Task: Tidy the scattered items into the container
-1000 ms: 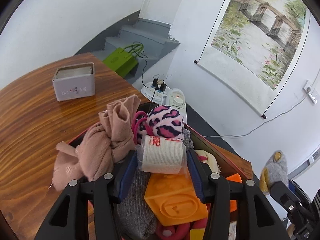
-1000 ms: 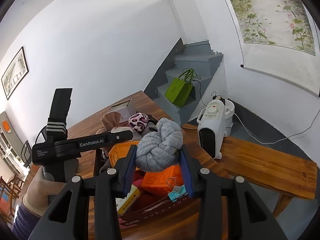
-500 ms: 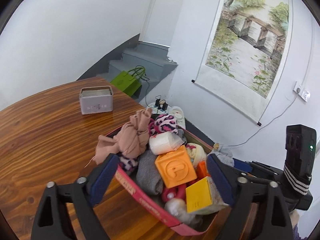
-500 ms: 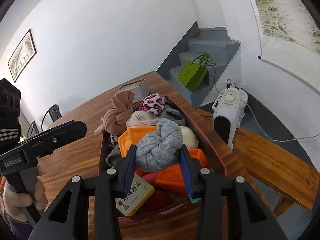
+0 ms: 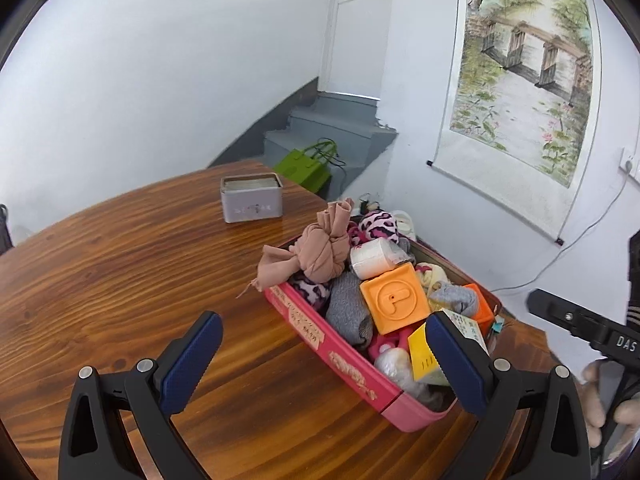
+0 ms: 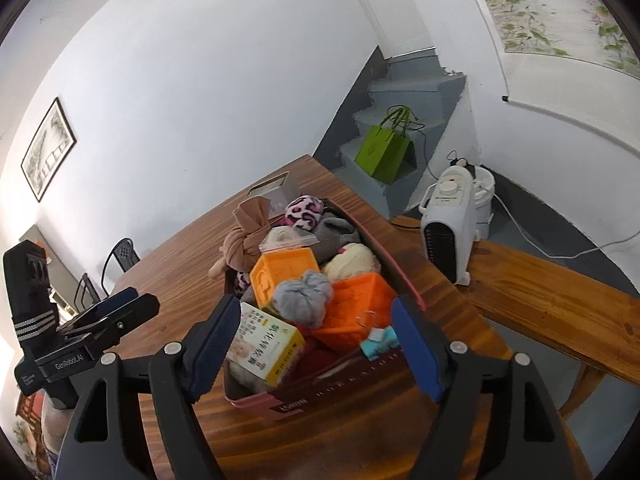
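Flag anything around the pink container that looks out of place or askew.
The knotted tan cloth bundle droops over the rim of the overfilled pink rectangular container, one tail hanging out above the wooden table. Nothing looks spilled or damaged.

From the left wrist view I see bare counter from nine to eleven o'clock, free to cross. A grey tin stands at twelve; the heaped pink container blocks two o'clock, heater just beyond it.

White walls, grey stairs, a hanging scroll painting, wooden table.
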A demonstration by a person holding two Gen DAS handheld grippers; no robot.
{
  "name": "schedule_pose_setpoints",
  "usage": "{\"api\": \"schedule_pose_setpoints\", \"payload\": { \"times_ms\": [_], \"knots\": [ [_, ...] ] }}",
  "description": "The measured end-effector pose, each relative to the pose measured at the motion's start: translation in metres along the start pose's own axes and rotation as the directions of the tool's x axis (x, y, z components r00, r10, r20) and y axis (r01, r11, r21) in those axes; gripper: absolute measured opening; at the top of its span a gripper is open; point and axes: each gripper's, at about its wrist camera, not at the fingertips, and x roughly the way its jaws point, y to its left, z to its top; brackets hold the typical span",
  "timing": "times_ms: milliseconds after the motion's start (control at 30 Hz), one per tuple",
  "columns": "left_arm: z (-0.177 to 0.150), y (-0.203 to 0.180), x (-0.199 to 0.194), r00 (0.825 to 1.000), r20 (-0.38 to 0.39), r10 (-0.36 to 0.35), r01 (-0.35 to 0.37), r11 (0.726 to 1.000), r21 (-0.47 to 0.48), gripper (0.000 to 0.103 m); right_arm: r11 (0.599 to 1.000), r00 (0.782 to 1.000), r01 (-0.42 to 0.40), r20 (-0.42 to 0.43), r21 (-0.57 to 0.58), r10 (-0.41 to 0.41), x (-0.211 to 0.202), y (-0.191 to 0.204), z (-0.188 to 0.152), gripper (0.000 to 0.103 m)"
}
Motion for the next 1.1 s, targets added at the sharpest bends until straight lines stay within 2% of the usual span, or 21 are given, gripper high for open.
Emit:
{"api": "schedule_pose_setpoints", "payload": {
  "times_ms": [133, 233, 400, 500, 633, 767, 833, 933, 1100],
  "knots": [
    [-0.015, -0.019, -0.014, 0.993, 0.037, 0.112, -0.112, 0.994, 0.001, 0.102, 0.998, 0.998, 0.062, -0.026, -0.031, -0.063, -0.016, -0.010, -0.015, 0.083],
    [-0.026, -0.030, -0.013, 0.989, 0.019, 0.145, -0.145, 0.989, -0.017, 0.102, 0.995, 0.994, 0.069, -0.076, -0.075, -0.075, -0.020, -0.011, -0.033, 0.083],
    [-0.037, -0.054, -0.008, 0.993, -0.041, 0.111, -0.113, 0.993, -0.035, 0.102, 0.987, 0.988, 0.058, -0.132, -0.153, -0.078, -0.018, -0.007, -0.060, 0.083],
    [-0.040, -0.069, -0.006, 0.990, -0.056, 0.130, -0.132, 0.991, -0.033, 0.102, 0.985, 0.987, 0.066, -0.137, -0.162, -0.089, -0.017, -0.009, -0.065, 0.083],
    [-0.042, -0.087, -0.001, 0.977, -0.087, 0.197, -0.198, 0.980, -0.009, 0.102, 0.988, 0.986, 0.057, -0.150, -0.143, -0.078, -0.015, -0.014, -0.068, 0.083],
    [-0.042, -0.095, 0.003, 0.977, -0.118, 0.176, -0.180, 0.983, -0.021, 0.102, 0.991, 0.987, 0.044, -0.148, -0.127, -0.063, -0.016, -0.018, -0.068, 0.083],
    [-0.042, -0.098, 0.005, 0.979, -0.126, 0.158, -0.163, 0.986, -0.028, 0.102, 0.992, 0.988, 0.036, -0.144, -0.121, -0.053, -0.017, -0.018, -0.068, 0.083],
    [-0.042, -0.103, 0.007, 0.977, -0.122, 0.177, -0.180, 0.984, -0.016, 0.102, 0.993, 0.990, 0.027, -0.136, -0.119, -0.043, -0.018, -0.018, -0.067, 0.083],
    [-0.041, -0.108, 0.006, 0.981, -0.112, 0.159, -0.160, 0.987, 0.006, 0.102, 0.992, 0.989, 0.018, -0.144, -0.126, -0.036, -0.015, -0.016, -0.068, 0.083]
  ]
}}
